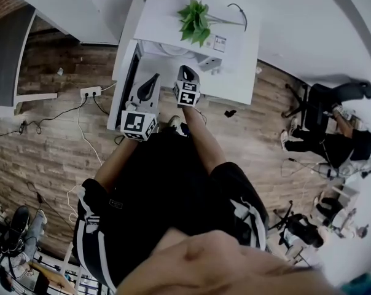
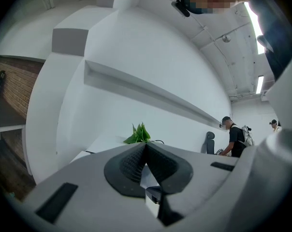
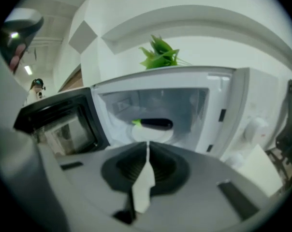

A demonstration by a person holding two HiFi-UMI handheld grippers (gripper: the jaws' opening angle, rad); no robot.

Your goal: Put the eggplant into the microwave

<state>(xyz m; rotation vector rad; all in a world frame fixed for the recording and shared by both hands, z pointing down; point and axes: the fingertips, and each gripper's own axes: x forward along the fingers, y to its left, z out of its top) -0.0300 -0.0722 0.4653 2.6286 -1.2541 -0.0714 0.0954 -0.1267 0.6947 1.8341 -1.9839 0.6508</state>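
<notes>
Your right gripper (image 3: 147, 144) faces the open microwave (image 3: 223, 95), angled a little downward. Its jaws are pressed together with nothing between them. The eggplant (image 3: 155, 123) is already inside the microwave. It lies on its side on the white plate (image 3: 151, 134) in the middle of the cavity, with its green stem end pointing toward the door side. The microwave door (image 3: 59, 122) stands swung wide open to the left of the cavity, showing its dark frame and window. A green potted plant (image 3: 159, 53) sits on top of the microwave.

Your left gripper (image 2: 145, 144) is held level beside the microwave. Its jaws are also closed against each other and carry nothing. Past them you see the same plant (image 2: 138, 133), a long ledge (image 2: 151, 93) running along the white wall, and a person with a backpack (image 2: 235, 137) standing far off to the right.

From the head view, both grippers are out in front of you, at the near edge of the white table (image 1: 234, 82) that carries the microwave. The left gripper (image 1: 152, 78) is by the open door and the right gripper (image 1: 187, 71) is just beside it, in front of the opening. A power strip (image 1: 91, 91) lies on the wooden floor (image 1: 44, 152) to the left of the table.
</notes>
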